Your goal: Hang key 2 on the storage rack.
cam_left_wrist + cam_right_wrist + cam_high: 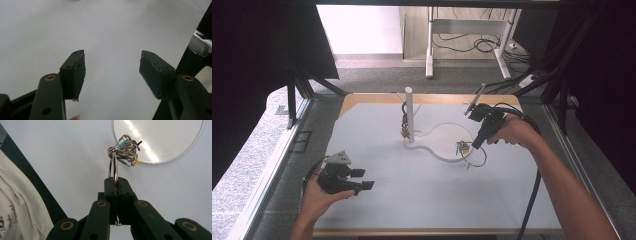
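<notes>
So the pickup part is looking done to me: the right claw (115,180) is clamping tight on a metal key ring (113,167), with a tangled bunch of smaller rings (125,150) dangling off its far end. In the high view that bunch (463,147) is hanging right at the claw tip, over the edge of the round white base (447,137) of the stand. The ring itself is sticking straight out from between the closed jaws, so the grip is sitting on the ring's near edge, with the cluster just beyond.

What's left, I'm guessing, is getting the bunch over to the white upright post (409,112), where something small is already hanging (404,131) on a side peg. The post is standing well apart from the claw, over to its left across the base, so there's some carrying and a fiddly hook-on to go.

The left claw (368,185) is sitting wide open with nothing between its pads (78,72), parked low over the bare white desk (412,190) near the front left, well away from the action.
</notes>
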Demonstrator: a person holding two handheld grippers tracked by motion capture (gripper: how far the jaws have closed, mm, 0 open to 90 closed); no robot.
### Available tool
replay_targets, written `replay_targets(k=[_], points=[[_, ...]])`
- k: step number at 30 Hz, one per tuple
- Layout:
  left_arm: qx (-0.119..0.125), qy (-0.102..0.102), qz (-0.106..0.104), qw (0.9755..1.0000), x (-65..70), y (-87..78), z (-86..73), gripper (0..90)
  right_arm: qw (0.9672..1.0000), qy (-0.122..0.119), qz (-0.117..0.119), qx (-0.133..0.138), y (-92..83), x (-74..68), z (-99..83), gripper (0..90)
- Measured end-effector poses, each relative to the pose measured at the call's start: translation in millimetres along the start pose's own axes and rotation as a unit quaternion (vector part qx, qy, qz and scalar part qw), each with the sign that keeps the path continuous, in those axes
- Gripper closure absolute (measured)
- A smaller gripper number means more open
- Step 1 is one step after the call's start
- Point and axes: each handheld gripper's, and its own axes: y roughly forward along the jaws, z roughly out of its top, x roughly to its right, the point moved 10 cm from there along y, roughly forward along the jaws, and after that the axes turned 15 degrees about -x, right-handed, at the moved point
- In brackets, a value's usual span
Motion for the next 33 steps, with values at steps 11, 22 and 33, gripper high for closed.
replay_targets(k=[11, 22, 33], points=[[0.007, -0.001, -0.003, 1.0000, 0.4, -1.9, 1.7, 38.1, 0.9999, 0.012, 0.003, 0.001, -7.2, 8.9, 21.1, 87.7], [0.011, -0.001, -0.008, 0.9999, 0.3, -4.3, 1.5, 38.1, 0.9997, 0.024, 0.003, 0.004, -12.3, 15.8, 40.3, 87.7], [0.011, -0.001, -0.009, 0.9999, 0.5, -3.7, 1.7, 38.1, 0.9996, 0.029, 0.002, -0.001, -13.0, 21.2, 56.3, 87.8]])
